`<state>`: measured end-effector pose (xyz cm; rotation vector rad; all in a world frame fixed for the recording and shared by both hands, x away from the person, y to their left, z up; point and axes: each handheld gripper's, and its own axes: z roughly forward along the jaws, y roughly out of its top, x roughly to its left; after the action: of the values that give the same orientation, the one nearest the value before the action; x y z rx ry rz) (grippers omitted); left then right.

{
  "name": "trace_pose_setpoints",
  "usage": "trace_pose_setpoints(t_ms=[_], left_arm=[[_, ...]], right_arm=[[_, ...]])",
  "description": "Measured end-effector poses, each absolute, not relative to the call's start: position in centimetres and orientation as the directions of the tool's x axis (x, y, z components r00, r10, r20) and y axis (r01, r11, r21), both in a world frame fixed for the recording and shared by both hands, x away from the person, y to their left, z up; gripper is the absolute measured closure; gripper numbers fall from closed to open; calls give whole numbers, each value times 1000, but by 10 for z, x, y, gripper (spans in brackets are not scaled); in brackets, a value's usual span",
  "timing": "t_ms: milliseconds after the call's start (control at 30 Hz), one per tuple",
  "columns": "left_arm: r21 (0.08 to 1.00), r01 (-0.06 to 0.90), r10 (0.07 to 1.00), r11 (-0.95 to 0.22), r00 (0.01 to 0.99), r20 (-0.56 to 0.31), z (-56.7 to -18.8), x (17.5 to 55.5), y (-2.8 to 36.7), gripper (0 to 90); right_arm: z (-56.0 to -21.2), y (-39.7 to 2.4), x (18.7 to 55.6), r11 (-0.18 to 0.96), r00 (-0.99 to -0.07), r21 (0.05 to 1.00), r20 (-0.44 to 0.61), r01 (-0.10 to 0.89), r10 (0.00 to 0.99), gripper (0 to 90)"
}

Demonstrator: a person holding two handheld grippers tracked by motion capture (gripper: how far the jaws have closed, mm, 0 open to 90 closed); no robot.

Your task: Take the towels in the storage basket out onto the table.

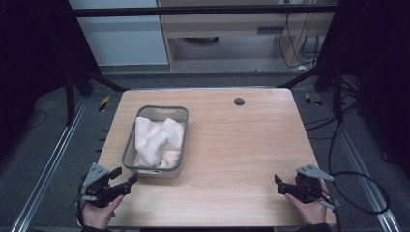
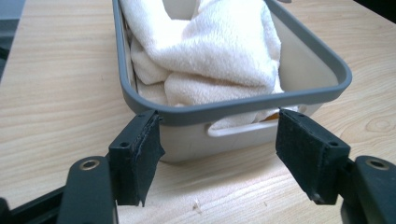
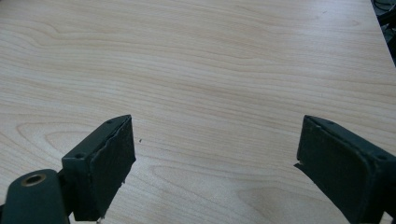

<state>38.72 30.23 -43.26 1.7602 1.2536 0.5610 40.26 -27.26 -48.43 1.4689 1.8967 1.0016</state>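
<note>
Down at the near left corner of the table my left hand holds the left gripper low and roughly level, pointing up and to the right at the bin; jaws are spread wide with nothing between them; tips sit just short of the bin's near end, close but I can't tell if the upper one touches the rim. From the left gripper view the bin's near wall with its handle slot sits right ahead between the jaws, left gripper framing it, pads off it.

Bin is a grey tub left of the table's middle, long side running away from me; towels are heaped inside, white and rumpled, filling it to about the rim; towels bulge up over the near edge a bit.

Over on the near right, my right hand keeps the right gripper low, aimed left toward the table's middle; jaws parted and empty; right gripper just has bare wood in front, well apart from the bin.
</note>
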Motion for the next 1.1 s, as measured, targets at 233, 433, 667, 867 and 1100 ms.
trace_pose_setpoints(t_ms=[233,433,667,867,1100], left_arm=[[867,488,911,-104,396,-114,-419,387,301,306],[873,474,908,-116,407,-100,-409,388,297,316],[870,477,905,-123,414,-98,-401,394,296,310],[862,486,900,-146,427,-88,-394,404,293,302],[855,490,890,-169,449,-82,-384,415,291,292]], right_arm=[[-485,-272,403,139,-266,813,20,565,964,113],[-485,-271,403,138,-266,811,23,569,964,113],[-485,-271,404,140,-268,812,21,567,963,113],[-485,-271,404,146,-268,811,14,567,963,113],[-486,-271,405,145,-265,810,13,568,964,113]])
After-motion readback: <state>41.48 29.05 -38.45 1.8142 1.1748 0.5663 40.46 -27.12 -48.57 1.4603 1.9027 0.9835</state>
